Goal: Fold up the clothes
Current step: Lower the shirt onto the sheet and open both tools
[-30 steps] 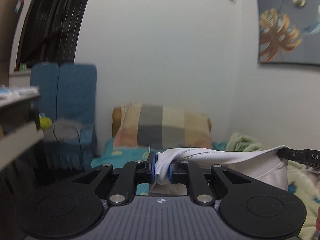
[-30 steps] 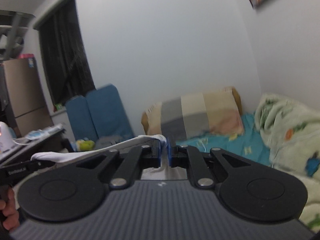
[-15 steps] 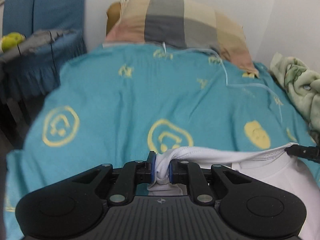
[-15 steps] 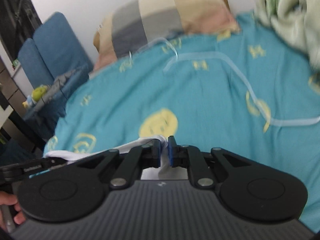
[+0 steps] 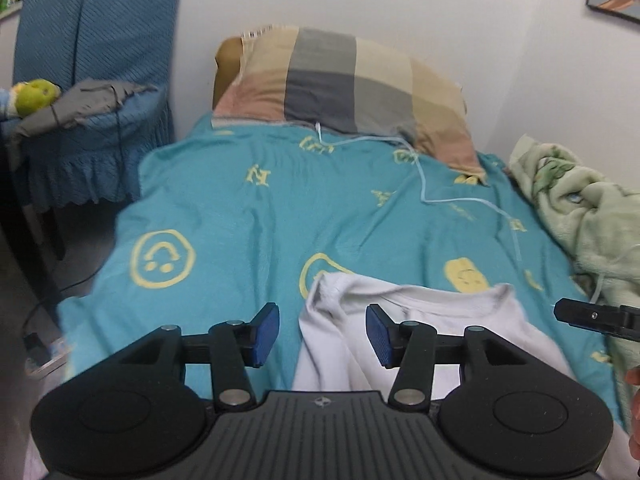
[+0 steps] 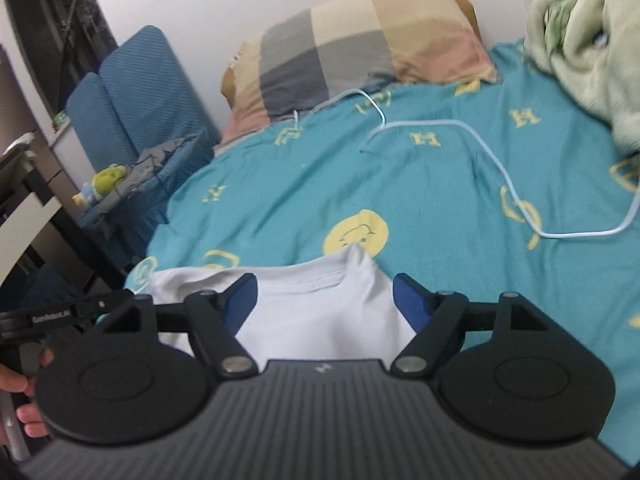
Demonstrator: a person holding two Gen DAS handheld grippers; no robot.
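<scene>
Left wrist: white garment (image 5: 424, 344) partly hidden.

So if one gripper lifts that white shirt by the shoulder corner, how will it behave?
The white shirt is probably floppy: it lies wrinkled and bunched at its corner on the teal bedspread, so it would likely drape and sag from one pinch. It looks thin and light. Pushed, it would likely crumple rather than slide.

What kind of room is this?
Most likely a bedroom: a teal bedsheet with yellow smiley prints covers a bed, a checked beige-and-grey pillow leans against the wall, and a rumpled green fleece blanket lies alongside.
</scene>
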